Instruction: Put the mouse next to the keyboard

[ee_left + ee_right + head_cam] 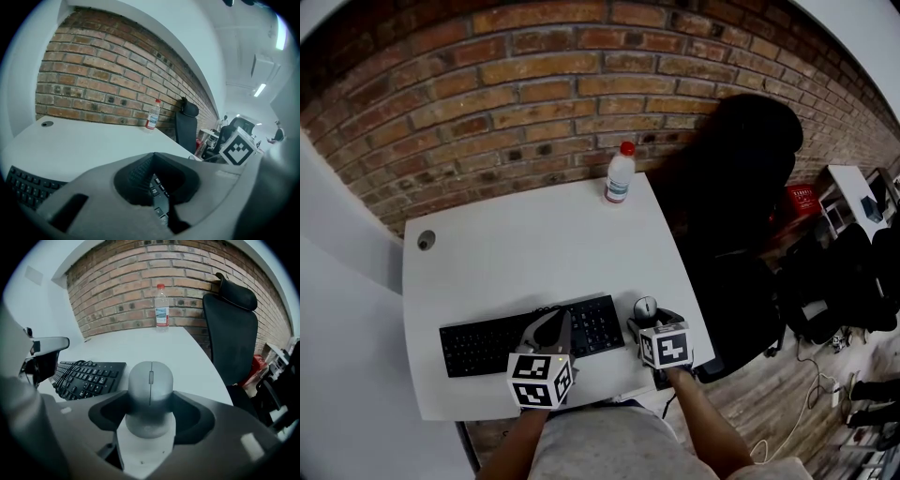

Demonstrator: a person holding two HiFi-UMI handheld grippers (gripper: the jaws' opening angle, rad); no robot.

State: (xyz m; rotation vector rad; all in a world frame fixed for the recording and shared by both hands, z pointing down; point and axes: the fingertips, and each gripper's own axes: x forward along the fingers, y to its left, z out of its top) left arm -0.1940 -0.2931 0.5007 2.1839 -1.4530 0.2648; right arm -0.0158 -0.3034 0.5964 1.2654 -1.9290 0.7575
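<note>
A grey mouse sits between the jaws of my right gripper, whose pads press its two sides, so it is shut on the mouse. In the head view the mouse is just right of the black keyboard, near the front edge of the white table, with the right gripper behind it. My left gripper hovers over the keyboard's right half, shut and holding nothing. Through its jaws a few keys show.
A clear water bottle with a red cap stands at the table's far edge by the brick wall. A black office chair stands right of the table. A round cable hole is at the far left.
</note>
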